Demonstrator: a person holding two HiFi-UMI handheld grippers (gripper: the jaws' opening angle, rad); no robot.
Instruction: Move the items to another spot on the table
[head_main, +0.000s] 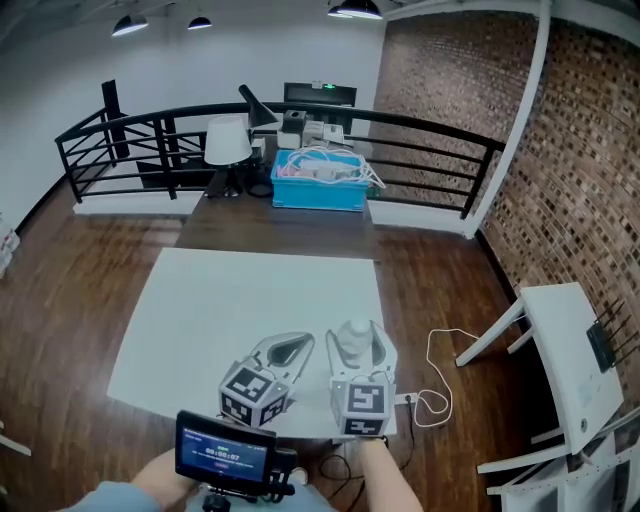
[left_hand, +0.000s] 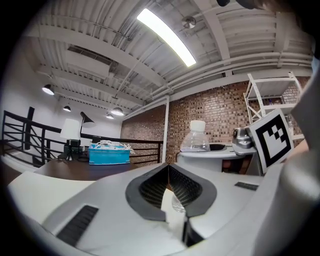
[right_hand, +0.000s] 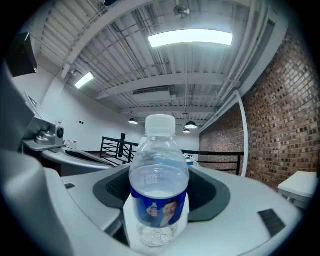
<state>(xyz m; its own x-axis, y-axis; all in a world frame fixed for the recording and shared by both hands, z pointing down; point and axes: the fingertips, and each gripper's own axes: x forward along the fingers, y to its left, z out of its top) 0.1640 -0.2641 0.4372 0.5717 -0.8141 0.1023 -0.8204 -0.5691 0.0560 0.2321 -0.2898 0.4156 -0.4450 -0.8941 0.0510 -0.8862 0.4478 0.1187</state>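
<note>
White table (head_main: 250, 300), near-right edge: my right gripper (head_main: 357, 335) holds the water bottle (right_hand: 159, 170) upright, jaws wide around it; my left gripper (head_main: 298, 344), jaws seemingly closed, sits just left.

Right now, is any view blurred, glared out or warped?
Head view: sharp, evenly lit, mild wide-angle bend at the edges. Left gripper view: heavy fisheye, ceiling light blown out, near jaws soft. Right gripper view: bottle sharp, corners dark.

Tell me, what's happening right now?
Left tool shut, empty. Right tool around the upright water bottle at the table's near edge; grip unclear. No obstacle nearby.
</note>
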